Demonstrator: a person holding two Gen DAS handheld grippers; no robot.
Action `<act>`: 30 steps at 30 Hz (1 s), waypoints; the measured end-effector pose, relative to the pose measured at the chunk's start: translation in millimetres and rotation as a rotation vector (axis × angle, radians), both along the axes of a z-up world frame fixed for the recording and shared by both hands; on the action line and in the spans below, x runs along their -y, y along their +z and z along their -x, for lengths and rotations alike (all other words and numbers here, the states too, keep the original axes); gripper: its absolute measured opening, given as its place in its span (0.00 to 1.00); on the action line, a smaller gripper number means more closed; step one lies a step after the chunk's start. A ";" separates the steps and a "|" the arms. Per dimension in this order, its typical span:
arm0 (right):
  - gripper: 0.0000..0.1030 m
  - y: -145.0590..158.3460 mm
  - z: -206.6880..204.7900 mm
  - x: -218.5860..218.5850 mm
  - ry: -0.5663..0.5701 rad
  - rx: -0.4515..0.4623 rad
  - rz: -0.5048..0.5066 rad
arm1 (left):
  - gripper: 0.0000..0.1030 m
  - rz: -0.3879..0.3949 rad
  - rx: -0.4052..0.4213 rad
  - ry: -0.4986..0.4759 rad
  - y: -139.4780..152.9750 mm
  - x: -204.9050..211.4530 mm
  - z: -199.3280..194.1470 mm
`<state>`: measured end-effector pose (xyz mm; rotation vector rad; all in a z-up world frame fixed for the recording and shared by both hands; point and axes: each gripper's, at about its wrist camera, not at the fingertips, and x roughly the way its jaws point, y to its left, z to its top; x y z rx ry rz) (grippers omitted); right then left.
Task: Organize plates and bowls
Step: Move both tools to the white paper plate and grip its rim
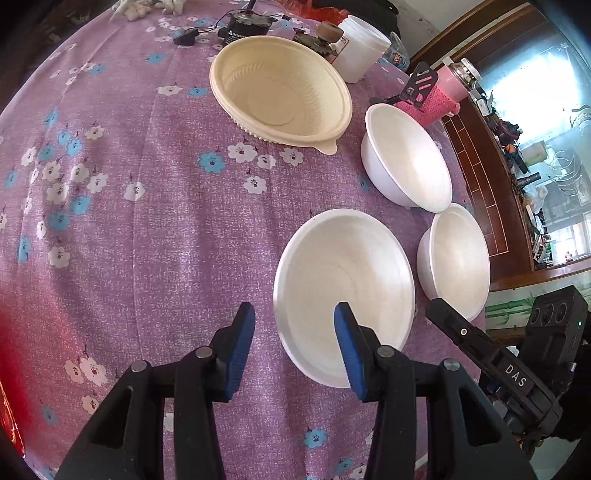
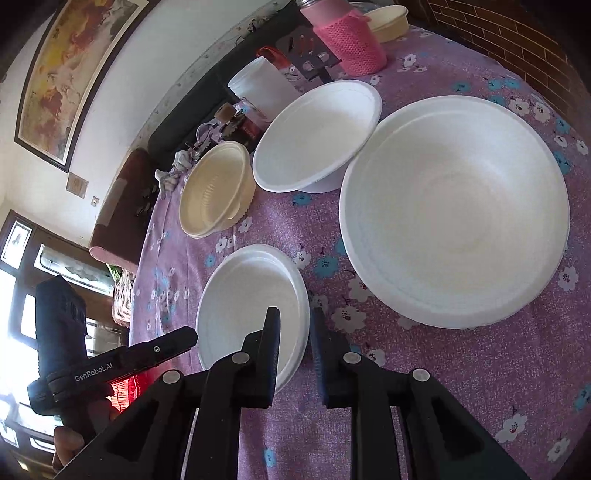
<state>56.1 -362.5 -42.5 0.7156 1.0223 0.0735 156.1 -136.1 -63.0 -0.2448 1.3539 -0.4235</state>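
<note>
Three white foam bowls and a cream ribbed bowl (image 1: 280, 92) sit on a purple flowered tablecloth (image 1: 147, 221). My left gripper (image 1: 293, 314) is open; its right finger hangs over the near rim of the closest white bowl (image 1: 343, 284), its left finger outside. Two more white bowls (image 1: 406, 158) (image 1: 456, 258) sit to the right. In the right wrist view, my right gripper (image 2: 295, 317) is open a little, straddling the rim of the small white bowl (image 2: 247, 302). A large white bowl (image 2: 454, 210), another white bowl (image 2: 317, 133) and the cream bowl (image 2: 214, 192) lie beyond.
A white plastic jar (image 1: 362, 48), a pink knit-sleeved bottle (image 1: 439, 96), a black stand (image 1: 419, 83) and small gadgets with cables (image 1: 240, 27) crowd the table's far edge. The right gripper's body (image 1: 517, 373) shows at the left view's right side. The table edge drops off to the right.
</note>
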 end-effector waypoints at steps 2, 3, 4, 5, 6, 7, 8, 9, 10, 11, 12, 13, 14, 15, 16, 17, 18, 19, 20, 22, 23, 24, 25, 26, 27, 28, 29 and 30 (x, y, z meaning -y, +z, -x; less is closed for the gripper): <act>0.21 -3.2 -1.4 2.3 -0.005 -0.007 -0.006 | 0.42 -0.011 -0.002 -0.004 -2.0 2.0 -1.1; 0.23 -5.4 -1.9 3.9 -0.006 -0.010 -0.017 | 0.42 -0.014 -0.006 -0.002 -3.4 1.9 -1.7; 0.24 -7.3 -2.6 5.2 -0.006 -0.010 -0.032 | 0.42 -0.013 -0.011 0.003 -4.9 1.8 -2.4; 0.24 -8.3 -3.2 5.0 -0.003 -0.011 -0.037 | 0.42 -0.012 -0.014 0.005 -5.9 1.5 -2.9; 0.24 -8.6 -4.0 3.8 -0.002 -0.013 -0.030 | 0.42 -0.012 -0.016 0.004 -6.6 1.8 -3.5; 0.24 -9.1 -4.3 3.1 -0.003 -0.014 -0.023 | 0.42 -0.013 -0.017 0.005 -7.0 1.2 -3.3; 0.24 -9.7 -5.0 2.9 -0.003 -0.014 -0.021 | 0.42 -0.010 -0.020 0.006 -7.5 1.6 -3.5; 0.24 -10.6 -5.7 2.8 0.000 -0.015 -0.024 | 0.42 -0.007 -0.024 0.005 -8.4 3.0 -3.9; 0.24 -11.4 -6.8 2.3 0.003 -0.017 -0.024 | 0.42 -0.008 -0.026 0.001 -9.0 4.5 -4.0; 0.24 -12.7 -7.8 2.2 0.003 -0.022 -0.023 | 0.42 -0.010 -0.028 -0.005 -9.8 6.1 -4.0; 0.24 -14.1 -8.9 2.2 0.001 -0.025 -0.026 | 0.42 -0.008 -0.031 -0.008 -10.6 7.4 -4.1; 0.24 -15.0 -9.5 2.4 -0.002 -0.023 -0.031 | 0.42 -0.006 -0.033 -0.008 -11.3 8.3 -4.3; 0.24 -15.3 -9.5 2.8 -0.009 -0.018 -0.032 | 0.42 -0.007 -0.033 -0.009 -11.8 9.0 -4.2; 0.24 -15.1 -9.5 2.9 -0.013 -0.015 -0.025 | 0.42 -0.009 -0.032 -0.013 -12.1 9.8 -4.1; 0.24 -14.8 -9.8 2.6 -0.013 -0.013 -0.021 | 0.42 -0.009 -0.032 -0.012 -12.0 9.7 -4.4; 0.24 -14.6 -9.8 2.5 -0.012 -0.007 -0.023 | 0.42 -0.005 -0.031 -0.007 -12.3 9.0 -4.7; 0.24 -14.5 -9.7 2.7 -0.015 -0.002 -0.026 | 0.42 -0.004 -0.031 -0.005 -12.4 8.5 -4.9; 0.24 -14.5 -10.4 2.3 -0.014 -0.002 -0.026 | 0.42 -0.004 -0.031 -0.008 -12.6 8.8 -5.3; 0.24 -15.2 -10.6 1.7 -0.006 -0.007 -0.032 | 0.42 -0.004 -0.034 -0.011 -13.1 9.3 -5.7; 0.24 -19.0 -13.1 0.8 0.006 -0.027 -0.055 | 0.42 -0.002 -0.038 -0.009 -13.7 9.1 -5.6; 0.24 -20.1 -13.8 0.6 0.003 -0.031 -0.056 | 0.42 -0.004 -0.036 -0.009 -13.6 9.0 -5.7; 0.24 -20.1 -13.8 0.3 -0.001 -0.027 -0.050 | 0.42 -0.005 -0.035 -0.011 -13.4 9.9 -6.4; 0.24 -19.5 -13.2 0.4 -0.008 -0.020 -0.047 | 0.42 -0.006 -0.035 -0.010 -13.4 9.5 -6.6; 0.22 -18.9 -13.2 0.5 -0.013 -0.015 -0.047 | 0.42 -0.005 -0.035 -0.008 -13.6 9.6 -7.2; 0.14 -17.8 -12.8 0.0 -0.012 -0.010 -0.040 | 0.42 -0.006 -0.034 -0.007 -13.9 9.2 -7.3; 0.08 -16.2 -13.4 -1.4 -0.008 -0.006 -0.027 | 0.42 -0.005 -0.035 -0.010 -14.3 9.1 -7.4; 0.08 -15.2 -13.3 -2.8 -0.006 -0.003 -0.016 | 0.42 -0.003 -0.036 -0.012 -14.6 9.1 -7.5; 0.08 -15.1 -13.8 -3.7 -0.002 -0.005 -0.017 | 0.42 -0.001 -0.037 -0.013 -15.1 9.3 -7.7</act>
